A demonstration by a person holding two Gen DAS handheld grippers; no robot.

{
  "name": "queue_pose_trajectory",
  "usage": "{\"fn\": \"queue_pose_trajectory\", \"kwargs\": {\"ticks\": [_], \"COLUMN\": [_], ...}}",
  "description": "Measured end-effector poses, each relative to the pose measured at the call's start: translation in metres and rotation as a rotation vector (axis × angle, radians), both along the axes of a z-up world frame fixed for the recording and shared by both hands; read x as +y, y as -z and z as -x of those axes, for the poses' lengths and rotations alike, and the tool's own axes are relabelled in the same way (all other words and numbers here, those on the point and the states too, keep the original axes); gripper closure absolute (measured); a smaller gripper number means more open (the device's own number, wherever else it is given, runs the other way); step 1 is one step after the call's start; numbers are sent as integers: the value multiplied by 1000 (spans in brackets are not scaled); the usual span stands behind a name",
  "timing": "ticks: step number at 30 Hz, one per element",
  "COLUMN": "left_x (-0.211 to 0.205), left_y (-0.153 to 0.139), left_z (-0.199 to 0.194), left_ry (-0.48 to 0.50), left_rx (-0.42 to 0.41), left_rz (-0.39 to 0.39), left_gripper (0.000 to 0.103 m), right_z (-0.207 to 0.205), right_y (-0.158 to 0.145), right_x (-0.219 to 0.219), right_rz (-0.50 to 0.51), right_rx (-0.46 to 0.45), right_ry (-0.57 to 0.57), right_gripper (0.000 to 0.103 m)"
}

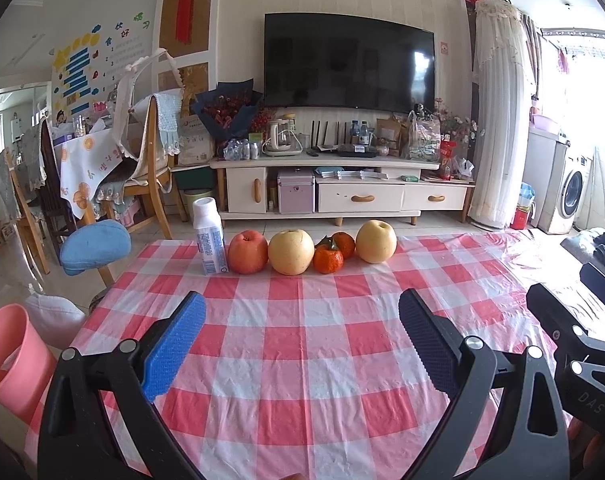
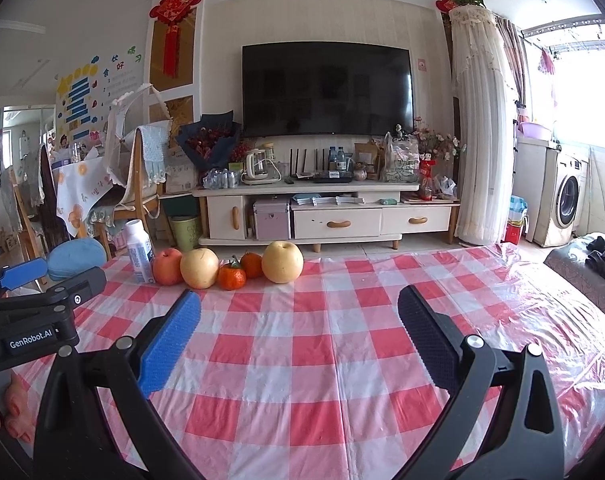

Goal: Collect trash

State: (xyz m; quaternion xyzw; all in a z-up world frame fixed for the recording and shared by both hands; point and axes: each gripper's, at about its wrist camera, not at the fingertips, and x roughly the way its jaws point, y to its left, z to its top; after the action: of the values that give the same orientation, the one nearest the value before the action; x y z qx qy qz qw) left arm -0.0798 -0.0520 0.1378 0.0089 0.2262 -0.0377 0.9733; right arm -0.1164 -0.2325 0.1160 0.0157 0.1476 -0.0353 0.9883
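Note:
A white plastic bottle (image 1: 209, 236) (image 2: 139, 256) stands upright at the far left end of a row on the red-and-white checked tablecloth (image 1: 302, 360) (image 2: 322, 360). Beside it sit a red apple (image 1: 247, 252) (image 2: 167, 266), two yellow pears (image 1: 291, 252) (image 1: 376, 241) and two tangerines (image 1: 328, 259) (image 2: 231, 276). My left gripper (image 1: 302, 332) hovers open over the near cloth, well short of the row. My right gripper (image 2: 298, 332) is open too, empty, to the right of the left one. A pink bin (image 1: 10, 360) stands off the table's left edge.
A blue-cushioned stool (image 1: 95, 246) and wooden chairs (image 1: 150, 172) stand left of the table. A TV cabinet (image 1: 342, 188) with a television (image 1: 348, 64) fills the far wall. A dark sofa (image 2: 586, 268) lies at the right. A hand (image 2: 14, 412) holds the left gripper.

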Motion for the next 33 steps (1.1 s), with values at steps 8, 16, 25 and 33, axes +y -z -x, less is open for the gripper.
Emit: {"fn": "queue_pose_trajectory", "kwargs": {"ticks": [8, 16, 25, 33], "left_x": [1, 1, 5, 13], "left_y": [2, 7, 26, 101], "left_z": [0, -2, -13, -56], "left_ry": [8, 18, 16, -50], "left_rx": [6, 18, 69, 339], "left_rz": [-8, -19, -6, 40], "left_gripper": [7, 7, 7, 7], "right_z": [-1, -4, -18, -67], "right_y": [3, 3, 19, 74], "right_x": [1, 1, 2, 0], "right_rz": [-1, 9, 6, 0], "right_rx": [2, 18, 93, 407], "right_ry": [2, -4, 0, 40], "right_gripper": [4, 4, 4, 4]}}
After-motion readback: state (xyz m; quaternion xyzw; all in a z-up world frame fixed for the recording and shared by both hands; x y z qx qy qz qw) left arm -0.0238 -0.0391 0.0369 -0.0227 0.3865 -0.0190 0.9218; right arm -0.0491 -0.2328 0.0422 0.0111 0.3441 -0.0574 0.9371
